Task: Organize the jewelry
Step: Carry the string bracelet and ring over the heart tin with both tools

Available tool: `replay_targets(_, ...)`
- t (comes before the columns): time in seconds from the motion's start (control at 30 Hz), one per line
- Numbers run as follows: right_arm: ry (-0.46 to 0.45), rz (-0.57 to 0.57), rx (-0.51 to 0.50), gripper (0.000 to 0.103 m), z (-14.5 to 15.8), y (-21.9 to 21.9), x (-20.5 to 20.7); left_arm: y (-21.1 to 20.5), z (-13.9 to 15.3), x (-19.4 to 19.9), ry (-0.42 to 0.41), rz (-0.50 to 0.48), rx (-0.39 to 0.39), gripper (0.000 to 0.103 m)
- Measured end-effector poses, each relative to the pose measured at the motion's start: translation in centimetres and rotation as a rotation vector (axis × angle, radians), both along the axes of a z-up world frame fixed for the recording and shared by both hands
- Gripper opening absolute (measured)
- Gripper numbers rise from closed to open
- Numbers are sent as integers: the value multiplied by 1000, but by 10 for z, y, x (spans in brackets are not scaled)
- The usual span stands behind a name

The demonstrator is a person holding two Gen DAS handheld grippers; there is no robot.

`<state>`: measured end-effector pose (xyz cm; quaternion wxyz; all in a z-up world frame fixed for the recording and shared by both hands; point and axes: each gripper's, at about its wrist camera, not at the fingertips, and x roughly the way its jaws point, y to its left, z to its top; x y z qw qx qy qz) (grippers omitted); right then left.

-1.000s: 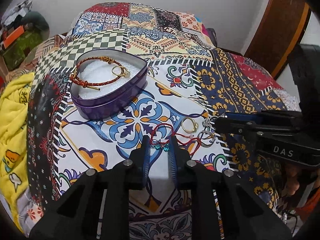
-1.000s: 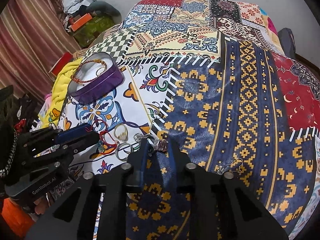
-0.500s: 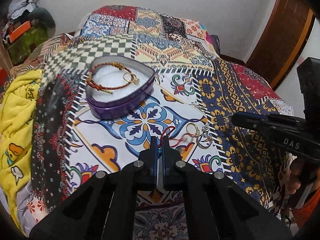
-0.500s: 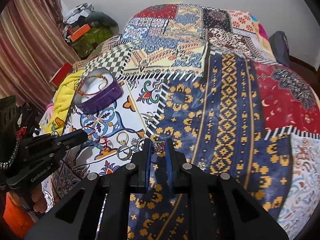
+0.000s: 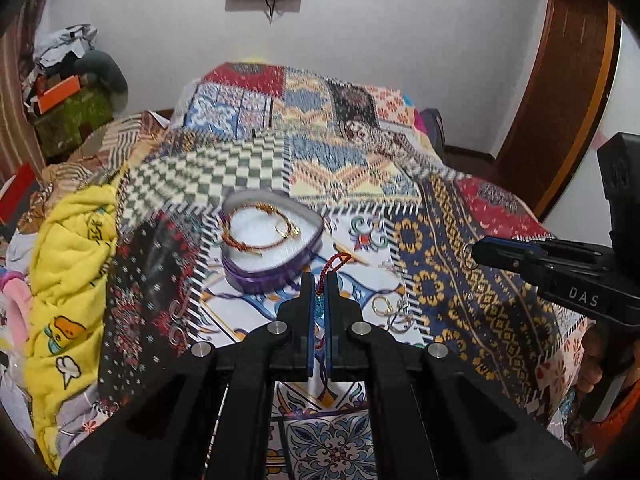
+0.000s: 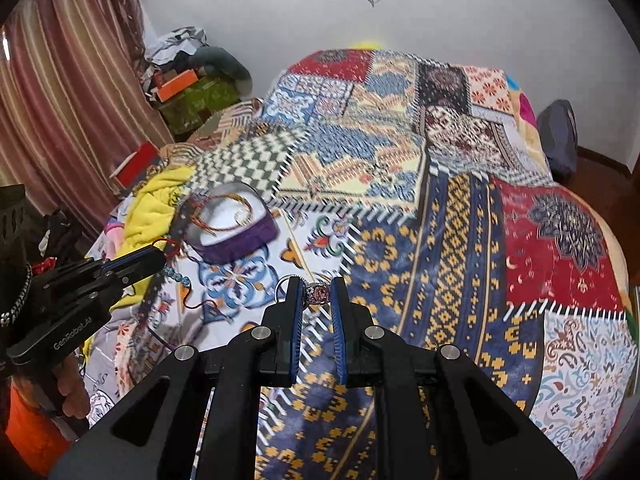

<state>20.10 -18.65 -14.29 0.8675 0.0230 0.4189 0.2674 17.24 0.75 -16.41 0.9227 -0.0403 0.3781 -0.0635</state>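
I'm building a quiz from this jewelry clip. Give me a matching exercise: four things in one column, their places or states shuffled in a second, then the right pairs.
Things:
1. red cord bracelet
2. jewelled ring
3. orange beaded bracelet
4. loose hoop rings

Places or states:
A. lying on the patterned bedspread
B. clamped in the left gripper
C. inside the purple heart-shaped tin
D. clamped in the right gripper

Pairs: 1-B, 2-D, 3-C, 4-A
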Motion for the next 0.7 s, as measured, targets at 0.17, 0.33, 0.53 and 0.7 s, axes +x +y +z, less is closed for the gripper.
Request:
replay_targets(0.17, -33, 13, 14, 12, 13, 8, -1, 10, 17, -3, -45, 23, -16, 2)
replay_targets(0.33, -54, 26, 32, 12, 23, 19, 2, 21, 29, -3, -84, 49, -27, 2)
replay_targets(0.53, -70, 52, 45, 12, 29, 32, 5, 35, 44, 3, -133, 81, -15, 2)
replay_targets(0.7, -83, 77, 48, 12, 33, 45, 9, 44, 54, 10, -165, 96, -3, 2)
